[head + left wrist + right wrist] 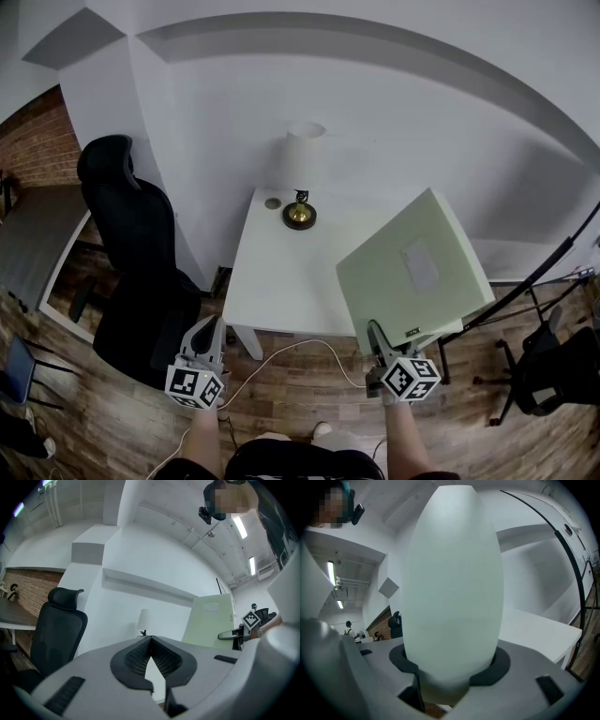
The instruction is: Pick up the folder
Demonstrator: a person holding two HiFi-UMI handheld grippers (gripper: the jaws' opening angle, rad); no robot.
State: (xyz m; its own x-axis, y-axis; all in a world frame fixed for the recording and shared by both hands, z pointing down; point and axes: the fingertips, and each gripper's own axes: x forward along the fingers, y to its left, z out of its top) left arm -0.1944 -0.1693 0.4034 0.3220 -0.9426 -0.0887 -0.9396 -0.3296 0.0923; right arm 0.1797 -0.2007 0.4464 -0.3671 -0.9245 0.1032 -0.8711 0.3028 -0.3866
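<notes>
While the folder (452, 588) fills the right gripper view, overhead shows a lamp (302, 178).

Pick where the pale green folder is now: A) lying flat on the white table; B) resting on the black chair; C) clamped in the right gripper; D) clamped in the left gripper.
C: the right gripper is closed on the near edge of the folder, holding it tilted up over the white table; the left gripper holds nothing.
</notes>
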